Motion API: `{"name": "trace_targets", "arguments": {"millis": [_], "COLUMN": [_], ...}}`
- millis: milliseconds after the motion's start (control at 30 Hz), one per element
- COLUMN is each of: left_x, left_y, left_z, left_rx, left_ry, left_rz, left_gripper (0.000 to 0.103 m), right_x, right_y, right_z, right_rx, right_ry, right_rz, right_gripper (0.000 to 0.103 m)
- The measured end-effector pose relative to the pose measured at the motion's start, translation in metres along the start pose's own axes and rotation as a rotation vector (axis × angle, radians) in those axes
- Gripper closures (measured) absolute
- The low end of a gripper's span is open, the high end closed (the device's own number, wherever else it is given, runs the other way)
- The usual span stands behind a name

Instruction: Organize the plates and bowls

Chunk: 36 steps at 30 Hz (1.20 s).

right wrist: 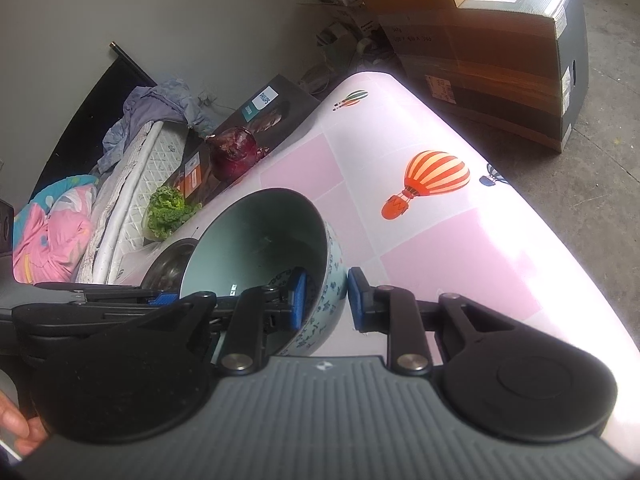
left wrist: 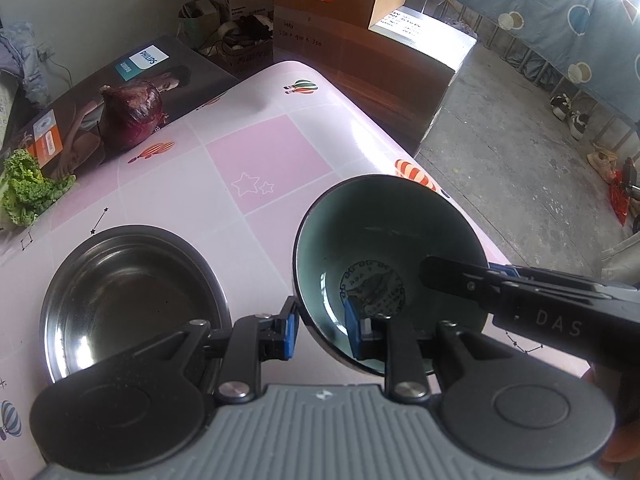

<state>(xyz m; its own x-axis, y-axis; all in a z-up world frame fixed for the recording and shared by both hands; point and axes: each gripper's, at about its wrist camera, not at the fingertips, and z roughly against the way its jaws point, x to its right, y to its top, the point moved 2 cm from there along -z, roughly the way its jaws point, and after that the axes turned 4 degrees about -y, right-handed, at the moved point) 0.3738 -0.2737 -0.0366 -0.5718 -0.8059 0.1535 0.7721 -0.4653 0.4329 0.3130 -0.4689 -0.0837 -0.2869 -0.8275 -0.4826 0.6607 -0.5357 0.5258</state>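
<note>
Both tongs (left wrist: 320,330) (right wrist: 326,300) straddle the ceramic bowl's (left wrist: 384,240) rim near the table edge (left wrist: 472,216).

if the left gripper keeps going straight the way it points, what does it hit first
The ceramic bowl: the left gripper already straddles its near rim, one finger outside and one inside, so the rim seats deeper between them. Whether the fingers touch it is unclear.

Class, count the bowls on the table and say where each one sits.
2. The steel bowl sits at the left; the ceramic bowl is tilted beside it on its right, both hand-held grippers astride its rim.
</note>
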Motion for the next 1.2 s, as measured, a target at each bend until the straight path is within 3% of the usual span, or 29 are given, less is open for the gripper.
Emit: {"name": "trace_targets", "arguments": {"millis": [300, 533, 867, 1200], "left_x": [-0.032, -0.083, -0.142, -0.168], "left_y": [-0.001, -0.008, -0.030, -0.050], "left_z": [0.042, 0.063, 0.048, 0.032], "left_rx": [0.063, 0.077, 0.030, -0.010], "left_ry": [0.031, 0.110, 0.160, 0.137], "left_rz": [0.046, 0.125, 0.231, 0.300], "left_gripper": [0.078, 0.078, 0.078, 0.078], "right_x": [-0.042, -0.093, -0.144, -0.159], "right_y": [0.008, 0.009, -0.014, -0.027], "right_z": [0.006, -0.019, -0.076, -0.108], "right_rx": [0.004, -0.037, -0.158, -0.206], "right_ry": [0.047, 0.121, 0.128, 0.091], "right_rz": [0.044, 0.078, 0.128, 0.181], "right_gripper": [0.081, 0.082, 0.082, 0.081]}}
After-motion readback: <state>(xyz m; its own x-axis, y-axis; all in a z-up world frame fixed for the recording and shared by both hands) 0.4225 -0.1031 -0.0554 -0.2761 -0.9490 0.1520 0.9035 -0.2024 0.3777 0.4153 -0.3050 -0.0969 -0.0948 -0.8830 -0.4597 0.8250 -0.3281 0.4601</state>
